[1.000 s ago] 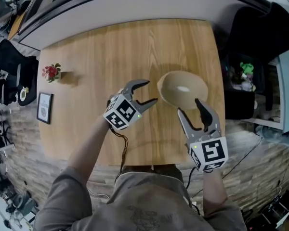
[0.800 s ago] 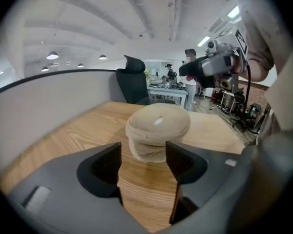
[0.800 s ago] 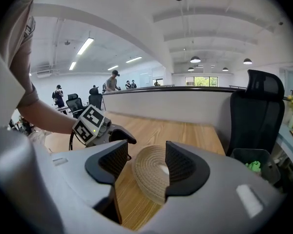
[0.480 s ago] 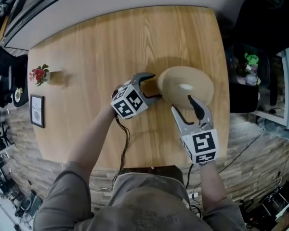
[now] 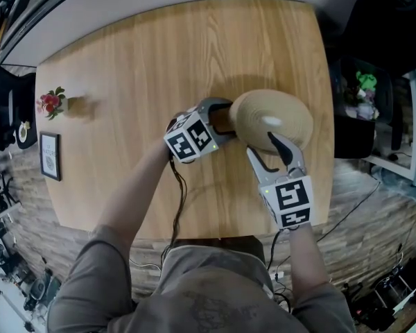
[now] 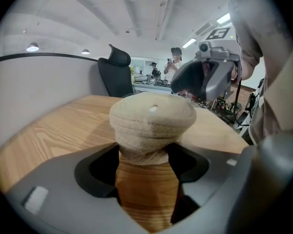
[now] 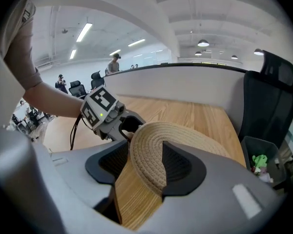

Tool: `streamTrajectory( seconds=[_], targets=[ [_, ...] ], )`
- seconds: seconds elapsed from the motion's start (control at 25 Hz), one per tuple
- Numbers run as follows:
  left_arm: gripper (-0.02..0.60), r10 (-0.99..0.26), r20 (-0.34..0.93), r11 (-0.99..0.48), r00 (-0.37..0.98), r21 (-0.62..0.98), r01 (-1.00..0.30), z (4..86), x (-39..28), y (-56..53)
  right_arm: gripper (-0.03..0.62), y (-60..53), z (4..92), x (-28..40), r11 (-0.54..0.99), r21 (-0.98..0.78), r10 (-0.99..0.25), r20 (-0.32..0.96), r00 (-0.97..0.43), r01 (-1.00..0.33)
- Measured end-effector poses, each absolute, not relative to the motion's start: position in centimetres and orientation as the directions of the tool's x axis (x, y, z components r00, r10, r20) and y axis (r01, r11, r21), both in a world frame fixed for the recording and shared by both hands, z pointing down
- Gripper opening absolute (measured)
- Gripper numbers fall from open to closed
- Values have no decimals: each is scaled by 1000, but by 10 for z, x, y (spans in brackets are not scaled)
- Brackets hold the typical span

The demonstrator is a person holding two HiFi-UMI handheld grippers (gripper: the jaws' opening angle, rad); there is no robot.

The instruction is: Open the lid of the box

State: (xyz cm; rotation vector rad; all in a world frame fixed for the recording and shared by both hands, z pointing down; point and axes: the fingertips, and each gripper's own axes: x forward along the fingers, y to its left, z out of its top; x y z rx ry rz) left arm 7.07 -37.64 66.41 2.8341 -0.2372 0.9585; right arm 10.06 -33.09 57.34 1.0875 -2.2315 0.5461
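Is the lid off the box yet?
No, the woven lid sits on top of the box and covers its opening.

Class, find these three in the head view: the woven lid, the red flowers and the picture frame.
Woven lid (image 5: 263,109): head view, on its domed top.
Red flowers (image 5: 50,102): head view, on the blooms.
Picture frame (image 5: 49,156): head view, on the middle of the picture.

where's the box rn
In the head view the box sits on the right half of the table, between the left gripper and the right gripper.
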Motion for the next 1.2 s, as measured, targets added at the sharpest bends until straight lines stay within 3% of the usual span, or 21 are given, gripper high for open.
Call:
streamTrajectory(
  seconds=[0.48,0.72,0.96,1.2],
  targets=[
    [300,-117,614,-973,780,86,-214,662,72,-368,230,-325,597,72,733,-44,-411,766,-494,-678],
    [288,-121,612,-971,782,90,-221,667,69,-364,230,-325,618,69,764,87,-422,818,-391,-640],
    [288,-127,615,-967,778,96,-234,662,69,-364,165,-327,618,70,766,153,-452,819,-354,-625],
    [287,-139,625,-962,768,99,-255,663,67,-364,101,-329,594,70,737,83,-490,750,-445,-671]
  ],
)
